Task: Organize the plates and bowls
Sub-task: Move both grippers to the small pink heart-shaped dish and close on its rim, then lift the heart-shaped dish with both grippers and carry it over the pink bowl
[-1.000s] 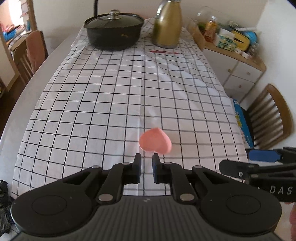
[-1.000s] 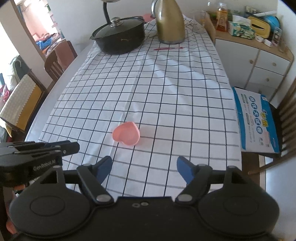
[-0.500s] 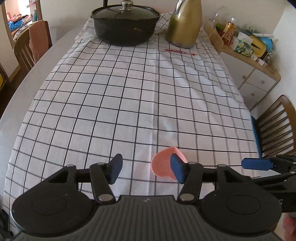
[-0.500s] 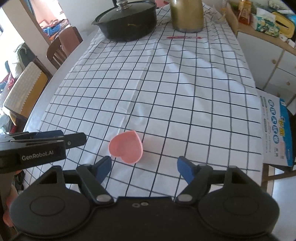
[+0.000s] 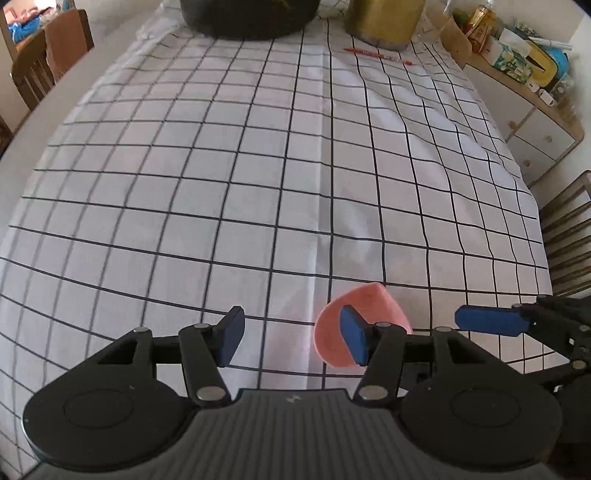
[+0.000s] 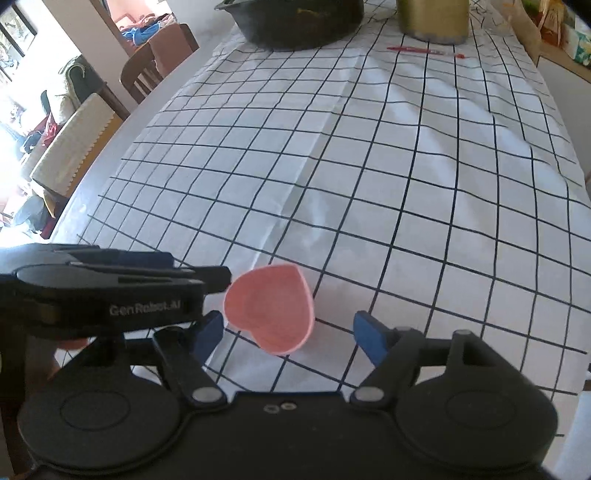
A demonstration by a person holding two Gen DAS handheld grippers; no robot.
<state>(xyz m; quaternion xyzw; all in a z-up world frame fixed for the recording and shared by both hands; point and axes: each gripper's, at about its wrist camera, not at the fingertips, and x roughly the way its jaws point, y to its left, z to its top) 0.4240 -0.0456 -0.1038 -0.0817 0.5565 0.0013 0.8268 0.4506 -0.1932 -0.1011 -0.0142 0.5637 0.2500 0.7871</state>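
Pink bowl [image 6: 269, 311] resting upright on checked cloth [image 6: 369, 177], near its front edge. Left claw [image 5: 291, 336] spread wide, right finger [image 5: 352, 334] over the bowl. Right claw [image 6: 288, 336] spread wide, just short of the bowl, holding nothing.

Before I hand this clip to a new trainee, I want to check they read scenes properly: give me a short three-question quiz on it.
1. True or false: the left gripper is shut on the pink heart-shaped bowl.
2. On what does the bowl rest? A) the checked tablecloth B) the black pot C) a chair
3. Fill in: the red pen lies in front of the ___ jug.

Key: 1 false, both it and the right gripper are open; 2 A; 3 gold.
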